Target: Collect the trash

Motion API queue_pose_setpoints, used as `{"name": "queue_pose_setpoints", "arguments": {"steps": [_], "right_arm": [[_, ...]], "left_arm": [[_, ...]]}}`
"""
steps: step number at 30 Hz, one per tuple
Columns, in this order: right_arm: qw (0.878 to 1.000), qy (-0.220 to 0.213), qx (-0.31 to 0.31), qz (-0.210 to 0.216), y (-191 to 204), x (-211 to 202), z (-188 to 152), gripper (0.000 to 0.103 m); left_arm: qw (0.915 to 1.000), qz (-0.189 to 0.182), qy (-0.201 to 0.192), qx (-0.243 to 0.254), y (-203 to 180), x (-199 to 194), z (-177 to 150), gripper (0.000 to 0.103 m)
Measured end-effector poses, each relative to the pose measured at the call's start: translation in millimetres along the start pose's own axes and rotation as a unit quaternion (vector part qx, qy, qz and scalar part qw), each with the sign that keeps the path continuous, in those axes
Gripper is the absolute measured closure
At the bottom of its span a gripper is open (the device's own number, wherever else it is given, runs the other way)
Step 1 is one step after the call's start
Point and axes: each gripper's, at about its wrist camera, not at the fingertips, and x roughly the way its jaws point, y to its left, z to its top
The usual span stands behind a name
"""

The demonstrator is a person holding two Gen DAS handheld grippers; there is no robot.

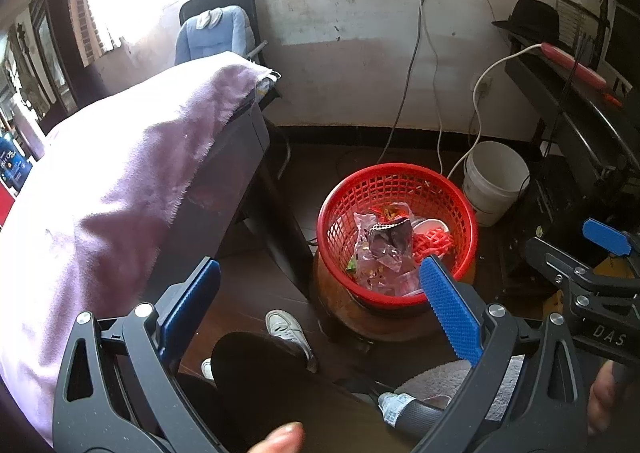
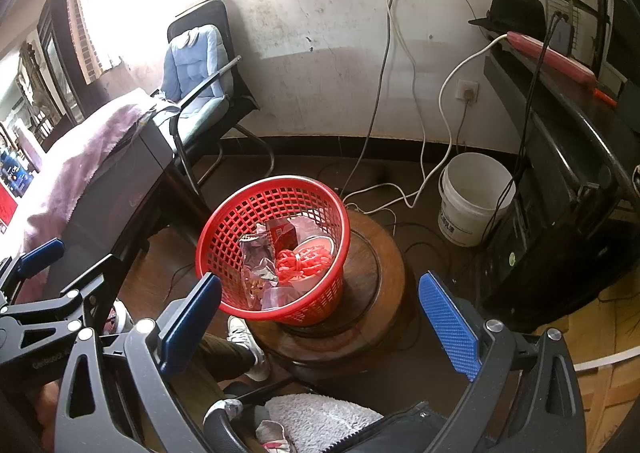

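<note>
A red lattice-walled basket (image 2: 272, 249) stands upright on a round, dark wooden stool (image 2: 360, 293), its round mouth facing up and tipped slightly toward the cameras. Inside lies the trash: a crumpled silvery foil wrapper (image 2: 256, 257), a red carton (image 2: 282, 235), a tangle of red netting (image 2: 304, 263), a white cup or lid (image 2: 318, 243) and bits of clear plastic (image 2: 276, 297). The foil wrapper lies with its long axis running from the basket's far wall toward the near rim; the carton leans against the back wall.

The left tongs (image 1: 320, 293) hang above the floor just short of the basket, blue pads wide apart and gripping nothing; the right-hand pad (image 1: 450, 313) overlaps the basket's near rim in the left wrist view. The right tongs (image 2: 320, 307) are likewise spread wide and bare, framing the basket's near edge.

To the left of the basket runs the edge of a dark counter (image 2: 132, 173) draped with a lilac cloth (image 1: 104, 189); a strip of floor lies between them. A white bucket (image 2: 472, 197) sits on the floor well to the right, with cables (image 2: 416, 189) trailing behind the stool. A chair with a blue cushion (image 2: 196, 69) stands by the wall, and a dark desk (image 2: 560, 141) closes in the right side. The person's sneaker (image 2: 248, 341) rests beside the stool's base.
</note>
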Motion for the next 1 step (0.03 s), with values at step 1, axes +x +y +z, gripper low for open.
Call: {"name": "queue_pose_setpoints", "arguments": {"steps": [1], "right_arm": [[1.000, 0.000, 0.000, 0.000, 0.0, 0.0, 0.0, 0.006]], "left_arm": [[1.0000, 0.000, 0.000, -0.001, 0.2, -0.4, 0.3, 0.007]]}}
